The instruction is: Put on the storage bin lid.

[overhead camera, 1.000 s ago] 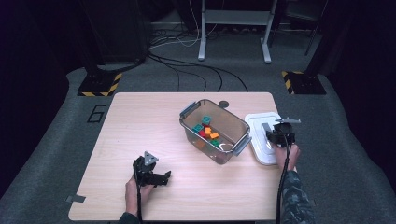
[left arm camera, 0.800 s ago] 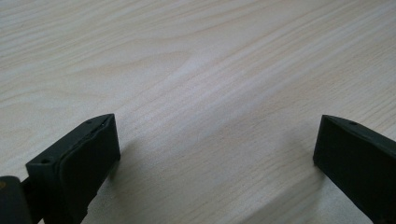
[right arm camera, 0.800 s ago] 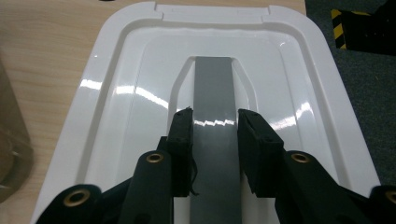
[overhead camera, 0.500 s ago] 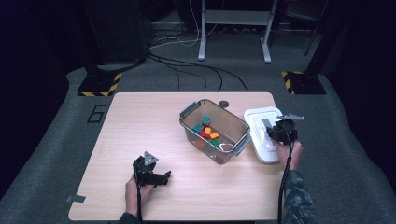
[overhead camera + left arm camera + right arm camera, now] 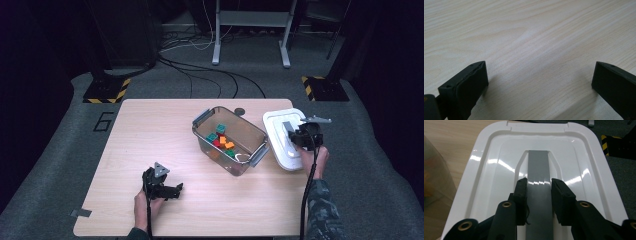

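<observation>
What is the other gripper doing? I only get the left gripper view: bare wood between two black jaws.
Observer: The right gripper is shut on the grey handle that runs down the middle of a white lid.
Operator: Where is the box that lid belongs to?
Observer: A clear plastic bin stands uncovered just beside the lid, nearer the table's middle.
Operator: Is anything inside it?
Observer: Yes, small coloured blocks in teal, red, orange and green.
</observation>
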{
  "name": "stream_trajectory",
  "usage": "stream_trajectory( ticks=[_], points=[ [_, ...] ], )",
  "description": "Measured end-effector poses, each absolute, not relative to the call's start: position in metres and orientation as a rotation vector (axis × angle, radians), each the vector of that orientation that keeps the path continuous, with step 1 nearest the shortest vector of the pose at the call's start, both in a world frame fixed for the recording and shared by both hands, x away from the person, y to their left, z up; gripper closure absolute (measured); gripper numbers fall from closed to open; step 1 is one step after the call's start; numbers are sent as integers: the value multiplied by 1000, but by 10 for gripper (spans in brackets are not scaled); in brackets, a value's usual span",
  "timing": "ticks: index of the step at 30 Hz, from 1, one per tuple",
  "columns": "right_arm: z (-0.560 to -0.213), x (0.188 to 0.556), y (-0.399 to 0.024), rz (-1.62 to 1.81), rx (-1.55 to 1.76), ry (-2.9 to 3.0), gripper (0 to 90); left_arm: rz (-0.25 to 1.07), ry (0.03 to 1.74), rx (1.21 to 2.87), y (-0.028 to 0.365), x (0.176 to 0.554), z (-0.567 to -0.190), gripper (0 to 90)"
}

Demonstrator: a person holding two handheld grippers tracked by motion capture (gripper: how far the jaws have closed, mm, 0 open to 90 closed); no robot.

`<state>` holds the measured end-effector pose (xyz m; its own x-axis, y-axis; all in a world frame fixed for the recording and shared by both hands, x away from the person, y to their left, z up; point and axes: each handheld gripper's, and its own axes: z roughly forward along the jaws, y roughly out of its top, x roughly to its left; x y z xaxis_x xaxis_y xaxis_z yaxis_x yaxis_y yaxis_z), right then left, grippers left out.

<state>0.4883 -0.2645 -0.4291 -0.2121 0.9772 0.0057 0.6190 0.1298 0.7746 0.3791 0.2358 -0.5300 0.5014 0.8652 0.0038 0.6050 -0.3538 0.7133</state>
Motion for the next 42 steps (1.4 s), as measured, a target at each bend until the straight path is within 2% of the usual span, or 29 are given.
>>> stream_trajectory(
  ticks=[21, 42],
  points=[
    [-379, 486, -273, 932, 1484, 1869, 664, 508, 1200, 2087, 236, 379, -530, 2],
    [-339, 489, -237, 1030, 1353, 1953, 664, 508, 1200, 2087, 236, 379, -530, 2]
  ],
)
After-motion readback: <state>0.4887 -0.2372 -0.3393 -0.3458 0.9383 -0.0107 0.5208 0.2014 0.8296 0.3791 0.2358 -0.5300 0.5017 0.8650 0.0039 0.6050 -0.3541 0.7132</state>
